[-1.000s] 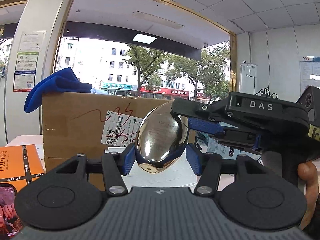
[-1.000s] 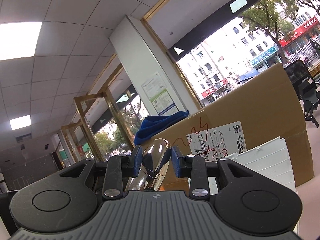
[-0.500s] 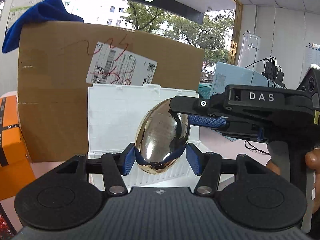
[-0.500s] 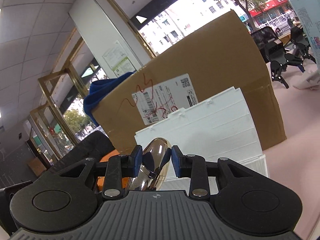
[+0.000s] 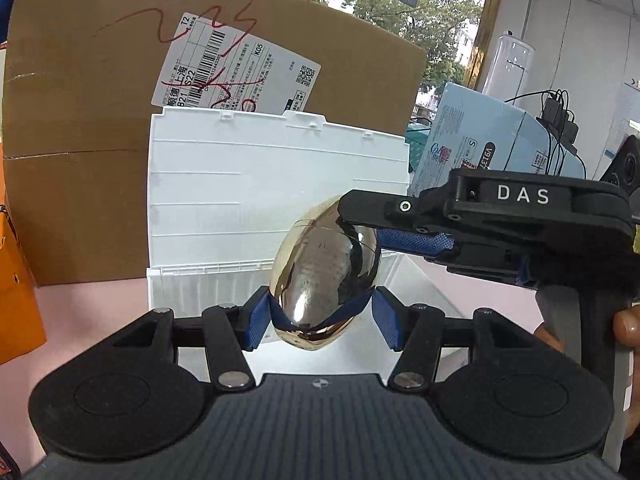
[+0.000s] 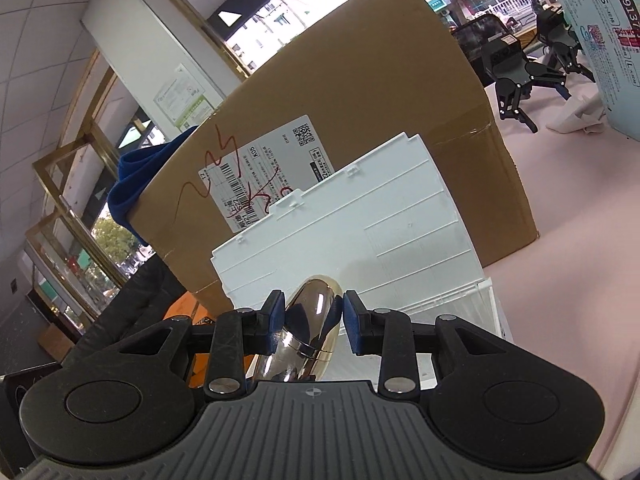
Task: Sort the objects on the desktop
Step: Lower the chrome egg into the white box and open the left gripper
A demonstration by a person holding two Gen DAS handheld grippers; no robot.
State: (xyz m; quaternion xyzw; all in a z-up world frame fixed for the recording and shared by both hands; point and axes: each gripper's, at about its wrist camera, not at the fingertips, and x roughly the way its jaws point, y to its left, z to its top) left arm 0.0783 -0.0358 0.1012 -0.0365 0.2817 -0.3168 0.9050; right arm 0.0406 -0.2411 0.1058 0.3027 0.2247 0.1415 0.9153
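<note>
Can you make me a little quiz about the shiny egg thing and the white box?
1. True or false: only one gripper touches the shiny gold egg-shaped case.
2. The white plastic box has its lid: A) shut flat, B) standing up open, C) taken off and lying on the table.
3. What stands right behind the white box's lid?

Key
1. False. The left gripper pinches its near end and the right gripper clamps its far end.
2. B.
3. A big cardboard box with a shipping label scribbled in red.
</note>
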